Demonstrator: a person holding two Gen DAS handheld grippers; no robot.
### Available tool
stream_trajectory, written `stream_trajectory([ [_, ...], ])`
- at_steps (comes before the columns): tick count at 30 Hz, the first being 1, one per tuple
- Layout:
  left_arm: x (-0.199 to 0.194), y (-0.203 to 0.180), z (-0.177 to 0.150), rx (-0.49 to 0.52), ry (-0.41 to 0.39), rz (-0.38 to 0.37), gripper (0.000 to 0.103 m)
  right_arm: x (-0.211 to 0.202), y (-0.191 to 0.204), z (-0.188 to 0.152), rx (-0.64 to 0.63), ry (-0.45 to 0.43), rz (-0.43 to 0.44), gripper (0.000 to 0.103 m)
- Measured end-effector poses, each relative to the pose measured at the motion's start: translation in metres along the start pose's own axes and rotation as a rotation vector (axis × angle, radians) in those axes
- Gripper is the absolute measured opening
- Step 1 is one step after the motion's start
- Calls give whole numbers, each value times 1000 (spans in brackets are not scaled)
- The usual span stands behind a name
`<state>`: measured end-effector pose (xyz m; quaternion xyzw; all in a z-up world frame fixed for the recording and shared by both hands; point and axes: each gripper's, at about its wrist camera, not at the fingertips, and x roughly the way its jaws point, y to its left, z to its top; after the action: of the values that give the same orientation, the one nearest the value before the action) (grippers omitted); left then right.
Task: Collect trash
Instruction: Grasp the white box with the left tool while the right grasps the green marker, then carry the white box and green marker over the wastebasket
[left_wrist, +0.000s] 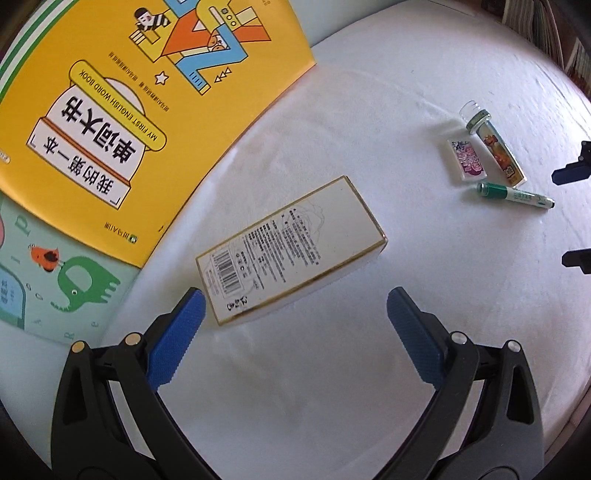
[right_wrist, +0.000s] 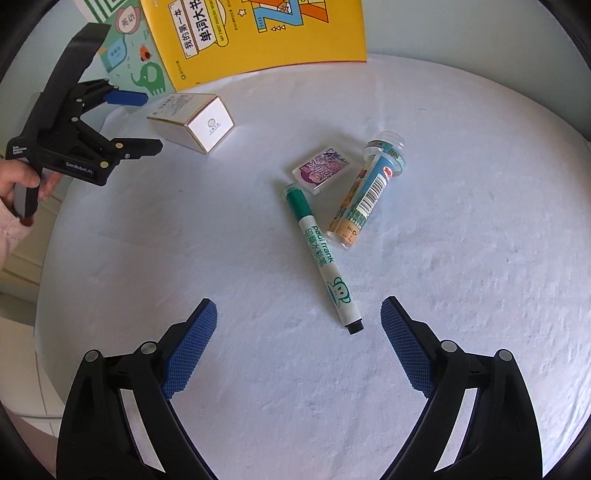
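Note:
A white carton box with gold edges (left_wrist: 288, 251) lies on the white cloth, just ahead of my open left gripper (left_wrist: 295, 314); the left finger's tip is at the box's near corner. The box also shows in the right wrist view (right_wrist: 192, 120), with the left gripper (right_wrist: 147, 122) beside it. A green-capped marker (right_wrist: 325, 258), a small purple packet (right_wrist: 321, 168) and an uncapped clear tube bottle (right_wrist: 369, 192) lie ahead of my open, empty right gripper (right_wrist: 299, 314). The marker (left_wrist: 517, 194), packet (left_wrist: 467, 160) and bottle (left_wrist: 495, 147) show far right in the left view.
A yellow children's word book (left_wrist: 129, 110) lies on a pale green book (left_wrist: 55, 266) at the table's far left edge. The right gripper's fingertips (left_wrist: 572, 173) show at the left view's right edge. White cloth (right_wrist: 461, 277) covers the round table.

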<state>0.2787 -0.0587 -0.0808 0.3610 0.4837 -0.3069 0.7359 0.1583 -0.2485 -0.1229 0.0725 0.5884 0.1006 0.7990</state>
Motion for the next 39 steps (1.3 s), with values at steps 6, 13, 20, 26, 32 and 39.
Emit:
stream_trajectory([
  [6, 14, -5, 14, 166, -42, -8, 96, 19, 1, 8, -32, 37, -22, 88],
  [13, 37, -12, 32, 313, -69, -89, 94, 29, 0, 15, -53, 25, -54, 67],
  [20, 40, -19, 34, 348, -64, -200, 60, 25, -16, 11, 4, 8, -70, 13],
  [26, 22, -18, 19, 215, -48, -232, 48, 16, -12, -5, -5, -7, -26, 13],
  [32, 1, -18, -8, -25, -35, -257, 48, -4, -5, -26, 7, -43, 40, 13],
  [39, -26, -49, -64, -225, -5, -228, 48, -20, 12, -49, -22, -91, 111, 13],
])
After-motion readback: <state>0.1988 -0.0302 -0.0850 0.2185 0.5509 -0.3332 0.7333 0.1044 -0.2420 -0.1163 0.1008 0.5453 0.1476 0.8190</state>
